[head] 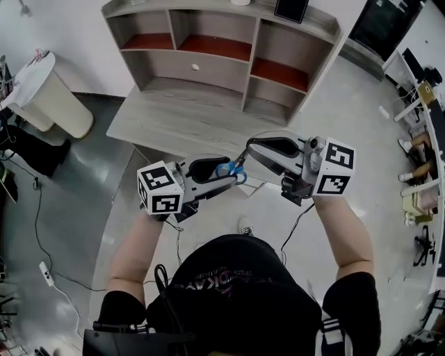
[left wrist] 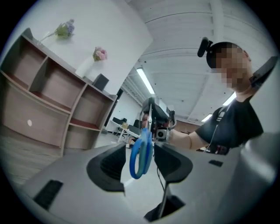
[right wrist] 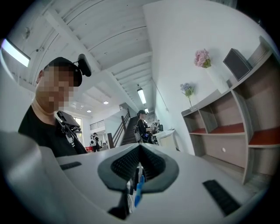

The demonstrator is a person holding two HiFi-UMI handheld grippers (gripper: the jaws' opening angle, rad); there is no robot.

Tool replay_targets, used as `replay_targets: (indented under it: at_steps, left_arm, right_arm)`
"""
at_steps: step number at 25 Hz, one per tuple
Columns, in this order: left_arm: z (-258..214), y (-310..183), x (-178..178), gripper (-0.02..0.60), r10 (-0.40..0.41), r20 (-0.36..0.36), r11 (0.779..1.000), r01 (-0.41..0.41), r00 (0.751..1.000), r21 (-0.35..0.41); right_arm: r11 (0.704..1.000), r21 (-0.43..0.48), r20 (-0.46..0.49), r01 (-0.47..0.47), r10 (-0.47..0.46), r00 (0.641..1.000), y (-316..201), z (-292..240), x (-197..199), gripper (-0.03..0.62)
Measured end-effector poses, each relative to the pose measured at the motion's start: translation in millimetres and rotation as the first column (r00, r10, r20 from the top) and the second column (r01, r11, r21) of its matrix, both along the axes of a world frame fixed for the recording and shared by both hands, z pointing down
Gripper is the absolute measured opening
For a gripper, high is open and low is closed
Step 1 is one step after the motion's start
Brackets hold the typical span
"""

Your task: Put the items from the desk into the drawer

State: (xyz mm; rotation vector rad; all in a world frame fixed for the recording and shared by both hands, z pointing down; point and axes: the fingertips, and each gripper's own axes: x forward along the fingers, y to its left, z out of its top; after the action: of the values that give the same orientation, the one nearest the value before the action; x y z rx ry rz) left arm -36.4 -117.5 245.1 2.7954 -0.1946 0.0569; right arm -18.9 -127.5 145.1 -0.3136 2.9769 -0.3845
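Observation:
A pair of scissors with blue handles hangs in the air between my two grippers, in front of the grey desk. My right gripper is shut on the blade end; in the right gripper view a blue strip of the scissors shows below its closed jaws. My left gripper stands open around the handle loops, with a gap on each side of them. The drawer in the desk's hutch is closed, with a small white knob.
The hutch has open shelves with red floors and a dark frame on top. A white bin stands left of the desk. Cables lie on the floor. More desks stand at far right.

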Motion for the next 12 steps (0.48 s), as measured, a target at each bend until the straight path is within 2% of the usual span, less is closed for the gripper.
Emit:
replay_targets:
  at_steps: [2, 5, 6, 7, 8, 12]
  left_arm:
    - [-0.5, 12.3, 3.5, 0.199, 0.066, 0.0, 0.998, -0.066, 0.998, 0.005]
    - [1.4, 24.2, 5.8, 0.196, 0.116, 0.014, 0.993, -0.116, 0.993, 0.021]
    - [2.5, 27.5, 6.0, 0.179, 0.128, 0.019, 0.991, -0.129, 0.992, 0.022]
    - [3.5, 31.0, 6.0, 0.114, 0.141, 0.022, 0.99, -0.141, 0.99, 0.022]
    - [4.3, 34.8, 5.9, 0.086, 0.153, 0.023, 0.988, -0.153, 0.988, 0.022]
    - [6.9, 44.7, 3.2, 0.064, 0.166, 0.023, 0.986, -0.166, 0.986, 0.032]
  right_arm:
    - [1.0, 0.001, 0.0, 0.027, -0.027, 1.0, 8.2, 1.6, -5.7, 0.021]
    - [0.998, -0.003, -0.003, 0.055, -0.055, 0.998, 17.3, 6.3, -14.1, 0.021]
    - [0.998, -0.006, -0.003, 0.058, -0.059, 0.998, 19.2, 8.2, -16.4, 0.021]
    - [0.998, -0.009, -0.002, 0.061, -0.061, 0.998, 20.5, 9.9, -18.2, 0.021]
    - [0.998, -0.014, 0.0, 0.063, -0.063, 0.998, 21.8, 11.5, -19.7, 0.021]
    - [0.997, -0.019, 0.0, 0.07, -0.07, 0.998, 27.8, 15.5, -24.2, 0.021]
